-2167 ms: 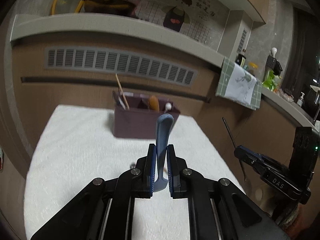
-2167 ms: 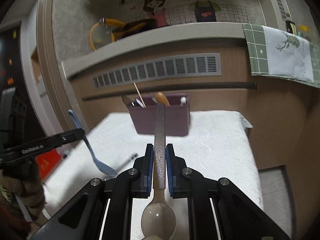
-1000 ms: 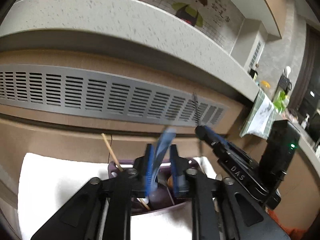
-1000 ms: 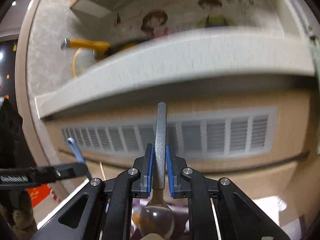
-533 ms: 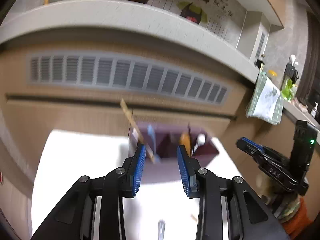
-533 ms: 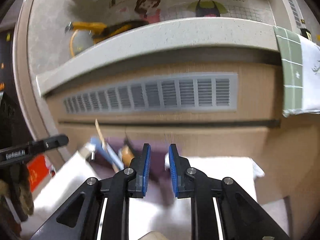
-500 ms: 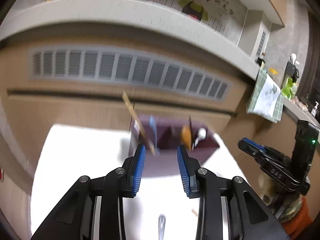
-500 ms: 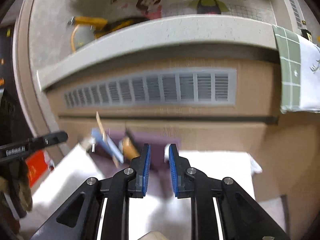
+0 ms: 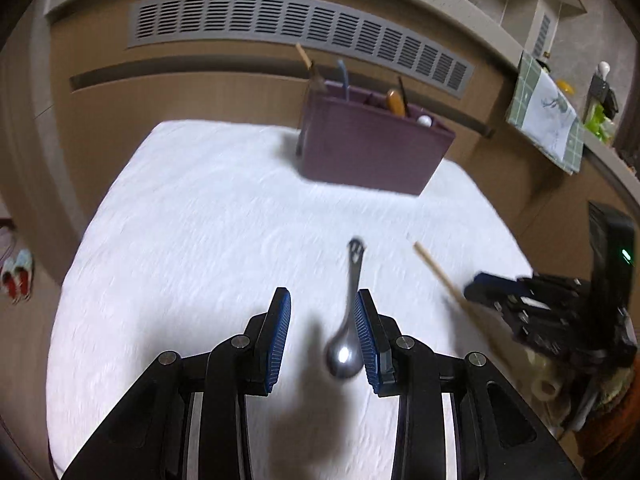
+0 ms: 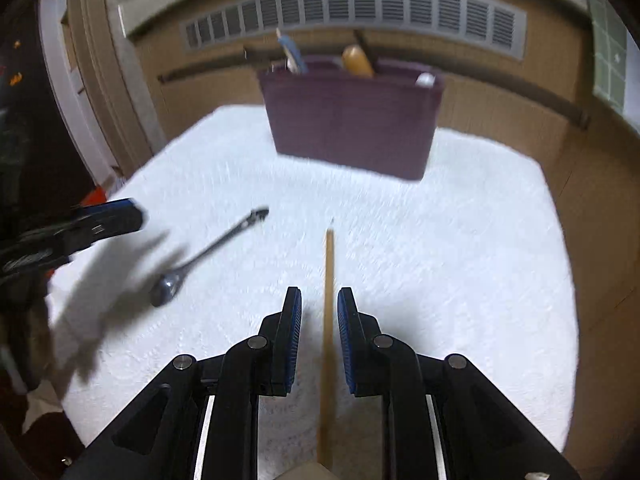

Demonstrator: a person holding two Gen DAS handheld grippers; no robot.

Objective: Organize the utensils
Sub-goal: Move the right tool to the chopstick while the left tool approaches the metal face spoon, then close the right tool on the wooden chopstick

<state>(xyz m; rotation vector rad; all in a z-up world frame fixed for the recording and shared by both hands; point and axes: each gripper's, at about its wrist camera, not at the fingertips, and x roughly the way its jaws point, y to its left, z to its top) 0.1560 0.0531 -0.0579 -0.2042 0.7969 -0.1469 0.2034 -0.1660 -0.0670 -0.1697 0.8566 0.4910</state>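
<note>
Purple caddy (image 9: 372, 152) at 12 o'clock on white towel (image 9: 200, 220), holding blue spoon (image 9: 342, 76), orange handle (image 9: 394, 103), stick (image 9: 306, 60). Left gripper (image 9: 322, 336) spread over metal spoon (image 9: 347, 328); right gripper (image 10: 319, 340) spread astride chopstick (image 10: 329, 280), both empty.

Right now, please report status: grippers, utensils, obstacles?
Left gripper open over metal spoon. Right gripper open astride wooden chopstick. Nothing blocks purple holder.

Purple caddy (image 9: 372, 152), white textured cloth (image 9: 200, 220), silver spoon (image 9: 348, 340), tan chopstick (image 10: 329, 280).
</note>
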